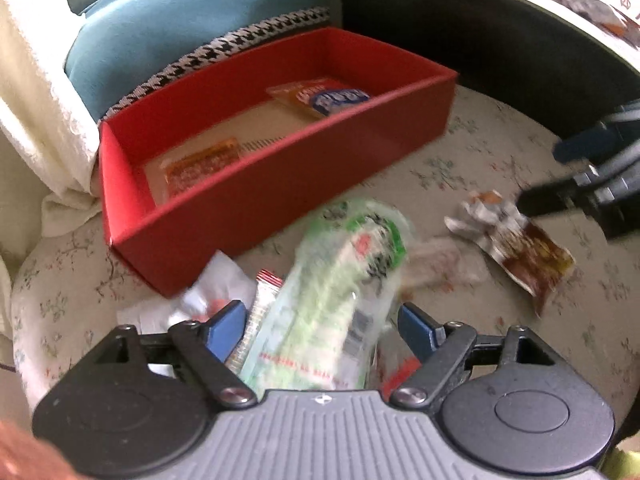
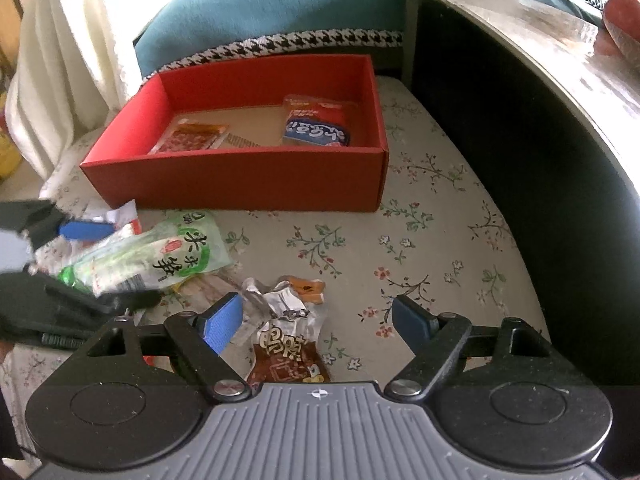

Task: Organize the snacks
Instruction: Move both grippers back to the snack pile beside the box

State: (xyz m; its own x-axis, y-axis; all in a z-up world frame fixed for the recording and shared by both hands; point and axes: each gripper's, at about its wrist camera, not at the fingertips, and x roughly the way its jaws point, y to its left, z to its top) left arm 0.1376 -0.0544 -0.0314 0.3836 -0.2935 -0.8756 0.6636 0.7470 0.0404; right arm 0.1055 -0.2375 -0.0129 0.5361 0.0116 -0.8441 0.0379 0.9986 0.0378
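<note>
Snacks lie loose on a floral-print cloth (image 2: 420,248) and partly in a red box (image 2: 240,184). Between the spread fingers of the left gripper (image 1: 322,322) sits a green-and-white pouch (image 1: 340,280) with black characters on a pale label and a barcode near its lower edge; its clear film shows pale green contents. The blue pads (image 1: 230,322) stand apart on either side of it, and whether they touch it cannot be told through the blur. Just left of that pouch are a thin red-striped stick pack (image 1: 266,292) and a crumpled white wrapper (image 1: 216,284).

The right gripper (image 2: 318,320) is also spread wide, over a brown packet (image 2: 286,354) with a crinkled silver top and an orange tab; its fingers are clear of the packet.

Ahead of both tools stands the box, open-topped with a tan floor. Inside, at its left, is an orange clear-windowed packet (image 2: 192,138), and at its right a red-and-blue bag (image 2: 316,122). Beyond the box runs a teal cushion (image 2: 280,12) with houndstooth trim.
</note>
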